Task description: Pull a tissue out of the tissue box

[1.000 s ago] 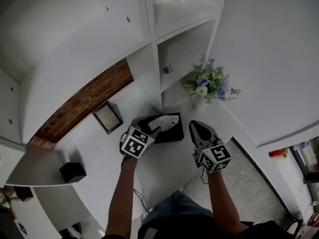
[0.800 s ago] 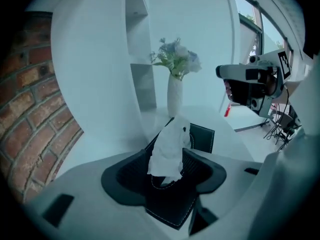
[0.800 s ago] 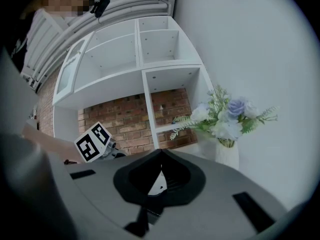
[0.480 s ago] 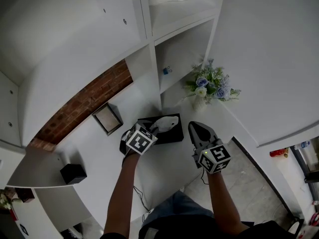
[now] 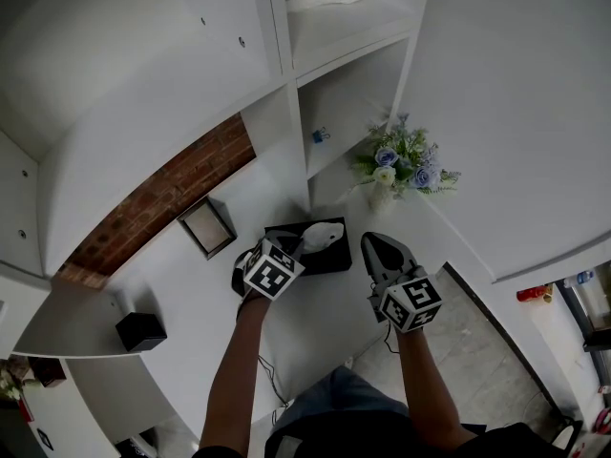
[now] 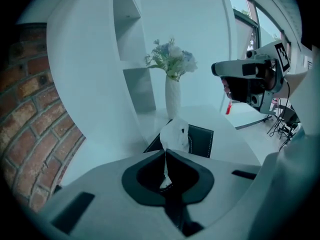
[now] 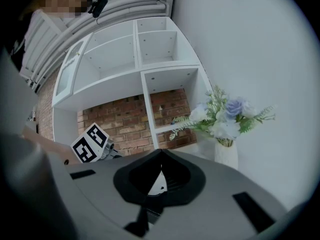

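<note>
My left gripper point(image 6: 165, 153) is closed on the tissue point(image 6: 175, 134), pinching a low fold so the sheet cannot slip. The tissue's far end stands at the black tissue box point(image 6: 202, 140), apparently in its slot. My right gripper point(image 7: 161, 153) is closed and empty, held beside the box, clear of the pull line.

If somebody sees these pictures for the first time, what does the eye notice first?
First, the left gripper, its jaws shut on a white tissue that rises from the black tissue box. Beyond the box stands a white vase of pale blue flowers. The right gripper hangs beside the box, shut and empty.
</note>
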The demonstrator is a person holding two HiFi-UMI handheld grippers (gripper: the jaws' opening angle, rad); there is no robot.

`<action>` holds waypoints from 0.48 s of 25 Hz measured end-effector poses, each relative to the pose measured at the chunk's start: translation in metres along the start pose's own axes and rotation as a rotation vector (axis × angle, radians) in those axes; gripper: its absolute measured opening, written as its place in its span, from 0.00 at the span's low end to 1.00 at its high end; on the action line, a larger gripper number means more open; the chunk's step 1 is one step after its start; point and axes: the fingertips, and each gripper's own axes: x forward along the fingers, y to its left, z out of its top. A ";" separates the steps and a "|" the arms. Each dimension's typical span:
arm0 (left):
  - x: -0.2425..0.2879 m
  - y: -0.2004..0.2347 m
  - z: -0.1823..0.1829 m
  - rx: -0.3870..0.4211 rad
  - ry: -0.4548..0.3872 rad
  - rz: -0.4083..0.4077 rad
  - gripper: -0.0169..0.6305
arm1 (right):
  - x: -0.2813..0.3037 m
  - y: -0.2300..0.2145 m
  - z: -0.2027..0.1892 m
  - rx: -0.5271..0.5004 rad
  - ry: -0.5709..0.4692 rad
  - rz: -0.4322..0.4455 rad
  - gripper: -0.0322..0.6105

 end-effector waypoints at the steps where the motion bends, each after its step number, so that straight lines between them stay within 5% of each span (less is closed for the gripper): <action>1: -0.002 0.002 0.003 0.000 -0.013 0.011 0.04 | 0.000 0.000 0.000 0.000 -0.001 -0.001 0.05; 12: -0.039 0.021 0.046 0.011 -0.179 0.124 0.04 | -0.005 -0.002 0.009 0.001 -0.021 -0.009 0.05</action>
